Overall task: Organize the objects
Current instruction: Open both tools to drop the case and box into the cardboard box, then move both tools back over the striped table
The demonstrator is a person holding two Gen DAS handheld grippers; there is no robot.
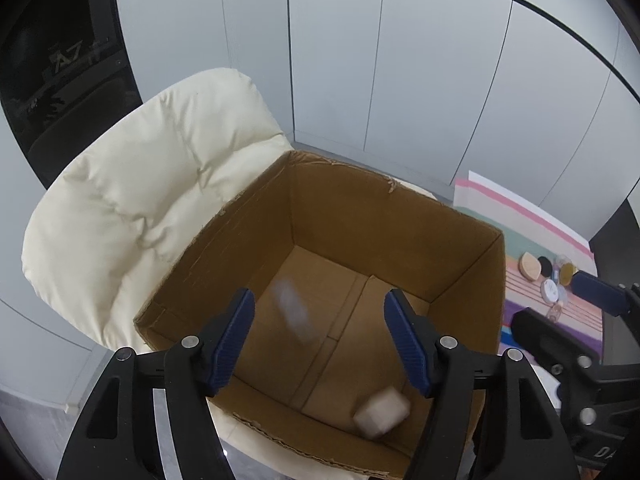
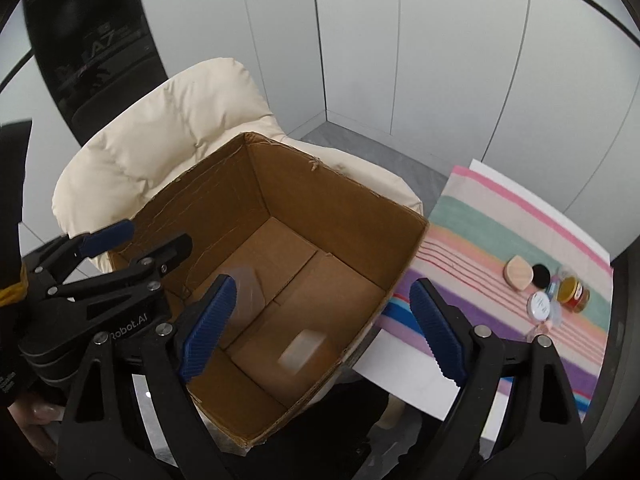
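An open cardboard box (image 1: pixel 224 216) (image 2: pixel 404 264) rests on a cream cushioned seat (image 1: pixel 132 200). Above its opening my left gripper (image 1: pixel 320 300) stands open with nothing between the blue pads. Inside the box I see a blurred pale translucent item (image 1: pixel 292 312) (image 2: pixel 248 292) and a blurred cream block (image 1: pixel 382 414) (image 2: pixel 302 350). My right gripper (image 2: pixel 323 284) is open over the box's right edge and holds nothing. In the right wrist view the left gripper (image 2: pixel 148 240) shows at the left, jaws apart. The right gripper (image 1: pixel 546 300) shows at the right edge of the left wrist view.
To the right of the box, a striped cloth (image 2: pixel 480 232) on a white table carries a wooden leaf-shaped piece (image 2: pixel 519 278), a black disc (image 2: pixel 541 275), an amber jar (image 2: pixel 572 292) and a white round lid (image 2: pixel 539 305). Grey wall panels stand behind. A dark upright object (image 2: pixel 92 40) is at the far left.
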